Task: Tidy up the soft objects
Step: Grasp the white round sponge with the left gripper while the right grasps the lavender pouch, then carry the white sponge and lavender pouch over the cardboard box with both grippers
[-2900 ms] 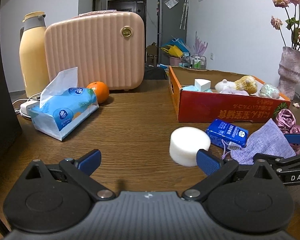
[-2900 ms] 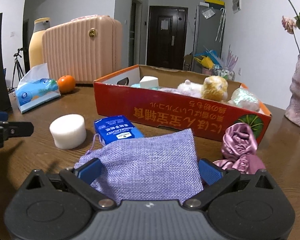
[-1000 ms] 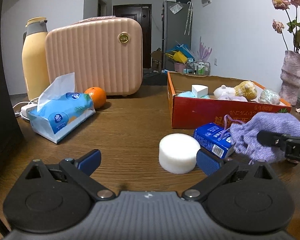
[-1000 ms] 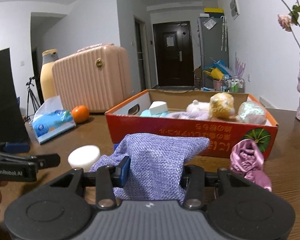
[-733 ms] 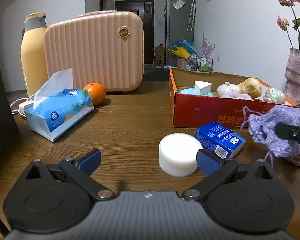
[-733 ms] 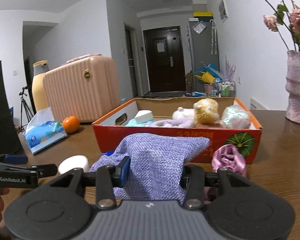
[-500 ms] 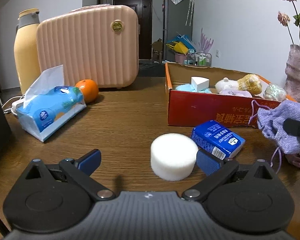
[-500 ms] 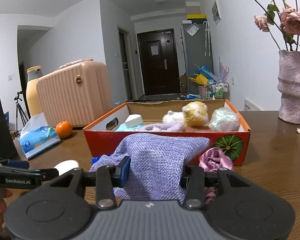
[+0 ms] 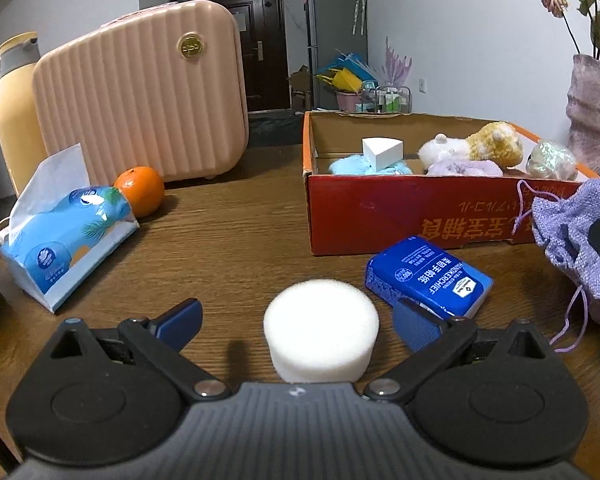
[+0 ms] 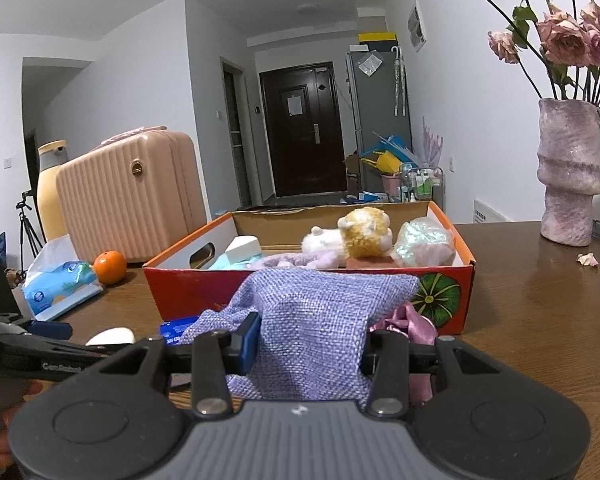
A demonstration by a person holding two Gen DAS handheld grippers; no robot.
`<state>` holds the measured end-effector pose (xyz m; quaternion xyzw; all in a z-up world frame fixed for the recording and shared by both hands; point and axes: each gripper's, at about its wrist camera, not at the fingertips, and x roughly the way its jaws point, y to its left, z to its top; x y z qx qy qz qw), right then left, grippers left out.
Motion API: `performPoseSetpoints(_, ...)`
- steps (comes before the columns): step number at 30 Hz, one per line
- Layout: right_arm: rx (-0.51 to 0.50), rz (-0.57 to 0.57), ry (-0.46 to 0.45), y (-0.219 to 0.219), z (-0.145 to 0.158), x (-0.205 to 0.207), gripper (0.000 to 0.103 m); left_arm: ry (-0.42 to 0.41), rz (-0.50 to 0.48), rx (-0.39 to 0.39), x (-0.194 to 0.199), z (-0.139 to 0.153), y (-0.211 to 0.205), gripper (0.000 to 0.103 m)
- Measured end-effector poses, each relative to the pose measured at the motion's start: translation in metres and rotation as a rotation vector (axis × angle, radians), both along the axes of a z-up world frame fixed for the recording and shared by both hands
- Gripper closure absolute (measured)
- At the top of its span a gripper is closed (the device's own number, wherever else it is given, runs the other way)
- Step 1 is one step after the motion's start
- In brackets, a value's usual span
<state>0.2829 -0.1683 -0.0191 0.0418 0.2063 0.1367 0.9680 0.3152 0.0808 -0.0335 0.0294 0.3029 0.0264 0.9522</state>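
While my right gripper (image 10: 308,344) is clamped on the pouch (image 10: 320,320), which hangs lifted in front of the box (image 10: 300,292), the job I judge to be in hand is carrying it over the near wall and letting it go inside. To do that well I'd raise it enough that the sagging bottom and the dangling cord (image 9: 572,320) pass over the rim, since a snag there could tip or drag the box. Inside, the plush (image 10: 356,240), a white wedge (image 10: 242,249) and a shiny bundle (image 10: 422,246) already fill much of the floor, so I'd aim for the nearer middle, where the fabric can settle without pushing anything out. I'd part the fingers only once the pouch is low over that spot.

My left gripper (image 9: 296,316) is spread wide, low over the table (image 9: 228,248), with the sponge (image 9: 321,328) between its fingers but, as far as I can tell, untouched. I'd centre on it and squeeze gently, as it looks easily crushed. A tissue pack (image 9: 428,280) lies just beside it, near the right finger, so I'd keep clear of that.
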Motion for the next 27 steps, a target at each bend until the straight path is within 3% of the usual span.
performPoseSetpoints(6,-0.009,0.003,0.006,0.002,-0.002,0.001,0.061,0.012,-0.037,0.006,0.006,-0.002,-0.004,0.004)
performPoseSetpoints(8,-0.011,0.005,0.009,0.003,-0.003,0.002,0.061,0.019,-0.04,0.006,0.007,-0.003,-0.003,0.018)
performPoseSetpoints(13,-0.013,0.013,0.006,0.004,-0.002,0.002,0.061,0.063,-0.056,-0.035,0.014,-0.006,0.002,0.042)
performPoseSetpoints(27,-0.021,0.025,-0.018,0.005,-0.003,-0.003,0.061,-0.013,-0.028,-0.018,0.002,0.001,0.003,0.045)
